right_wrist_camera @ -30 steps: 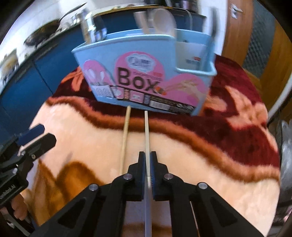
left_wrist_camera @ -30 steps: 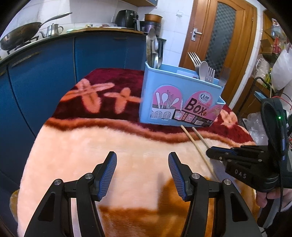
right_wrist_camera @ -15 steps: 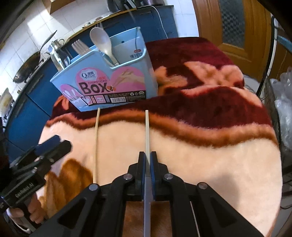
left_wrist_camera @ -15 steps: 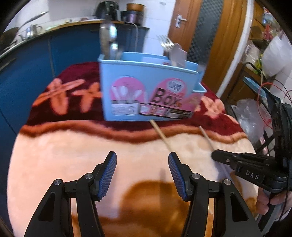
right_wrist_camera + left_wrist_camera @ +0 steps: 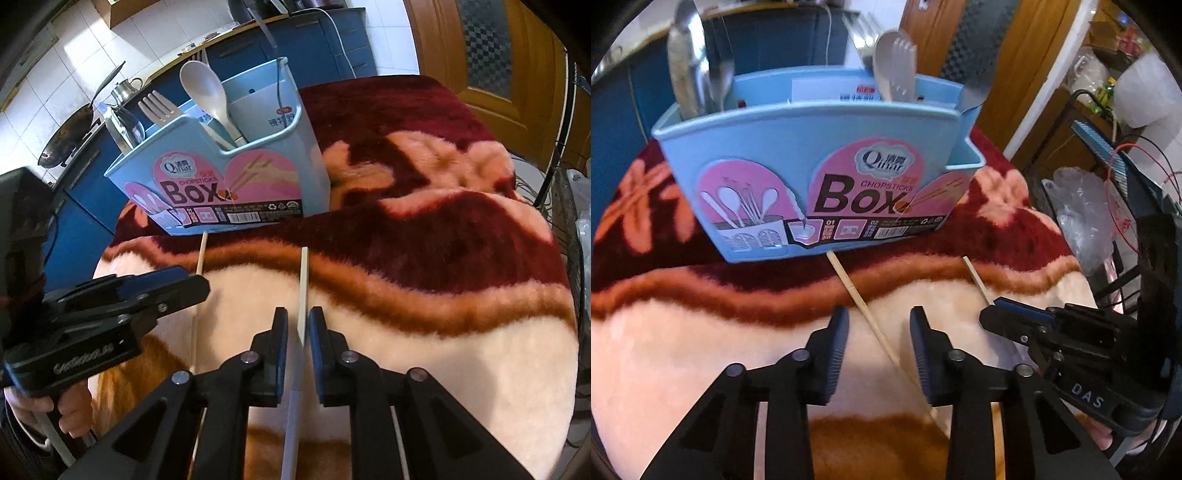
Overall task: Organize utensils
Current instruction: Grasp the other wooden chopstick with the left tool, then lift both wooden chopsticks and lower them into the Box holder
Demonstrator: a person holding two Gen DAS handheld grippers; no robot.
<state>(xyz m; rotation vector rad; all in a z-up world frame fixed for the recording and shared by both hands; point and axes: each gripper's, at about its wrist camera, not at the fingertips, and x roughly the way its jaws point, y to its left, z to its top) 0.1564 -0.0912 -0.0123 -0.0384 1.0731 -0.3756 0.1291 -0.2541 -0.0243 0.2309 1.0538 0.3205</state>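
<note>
A light blue utensil box (image 5: 820, 184) stands on the blanket-covered table, with spoons and forks upright in it; it also shows in the right wrist view (image 5: 236, 177). Two wooden chopsticks lie in front of it. My left gripper (image 5: 879, 339) is open, its fingers on either side of the left chopstick (image 5: 864, 314). My right gripper (image 5: 297, 328) has its jaws slightly apart around the other chopstick (image 5: 303, 291), which runs between the pads and looks loose. That right gripper (image 5: 1008, 317) shows at the right of the left wrist view.
The table wears a plush blanket (image 5: 424, 332) in peach and dark red. Blue kitchen cabinets (image 5: 613, 92) and a wok (image 5: 66, 136) are behind. A wooden door (image 5: 498, 48) and a wire rack with plastic bags (image 5: 1082, 214) stand to the right.
My left gripper has moved forward and right, over the left chopstick, and has narrowed. My right gripper's jaws, shut on its chopstick before, have parted a little.
</note>
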